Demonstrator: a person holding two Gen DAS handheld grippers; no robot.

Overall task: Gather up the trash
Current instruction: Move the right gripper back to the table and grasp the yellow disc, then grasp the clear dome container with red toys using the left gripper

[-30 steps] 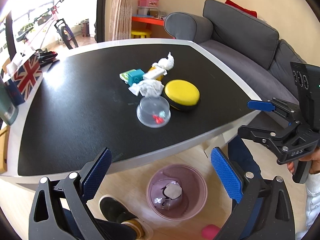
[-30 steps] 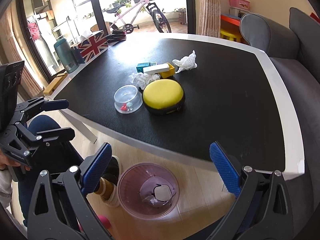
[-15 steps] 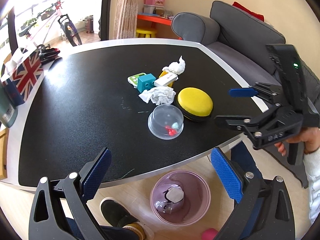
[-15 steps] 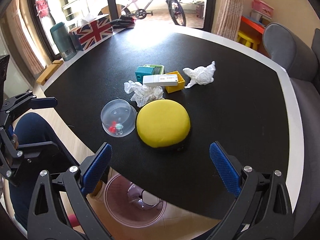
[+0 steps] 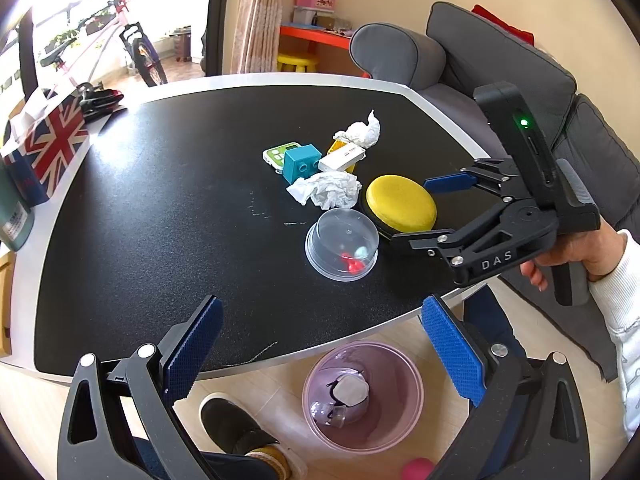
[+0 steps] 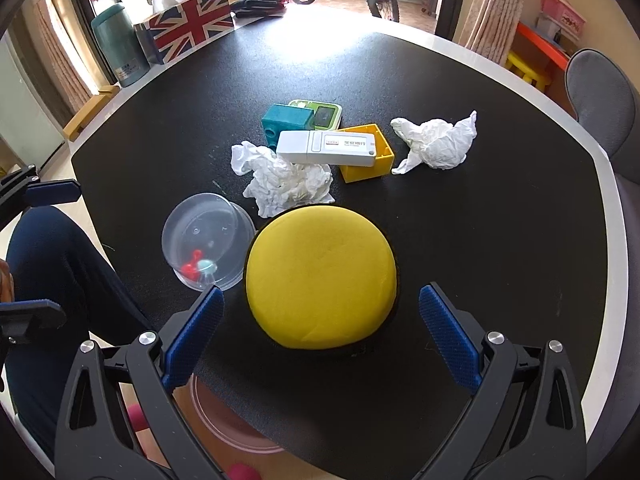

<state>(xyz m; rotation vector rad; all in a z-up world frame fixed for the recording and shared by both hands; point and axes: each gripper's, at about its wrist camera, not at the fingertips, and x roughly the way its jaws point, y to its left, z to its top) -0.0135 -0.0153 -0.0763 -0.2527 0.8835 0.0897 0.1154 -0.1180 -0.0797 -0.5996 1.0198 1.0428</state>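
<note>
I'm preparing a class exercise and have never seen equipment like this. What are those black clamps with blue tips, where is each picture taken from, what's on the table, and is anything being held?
They are hand-held two-finger grippers, one in each of a person's hands, each carrying a forward-looking fisheye camera. The left view shows the left gripper open above the bin, with the right gripper reaching in. The right view shows the right gripper open over a yellow pad. On the black table lie two crumpled tissues, a clear tub, a white stick and toy blocks. Nothing is held.
</note>
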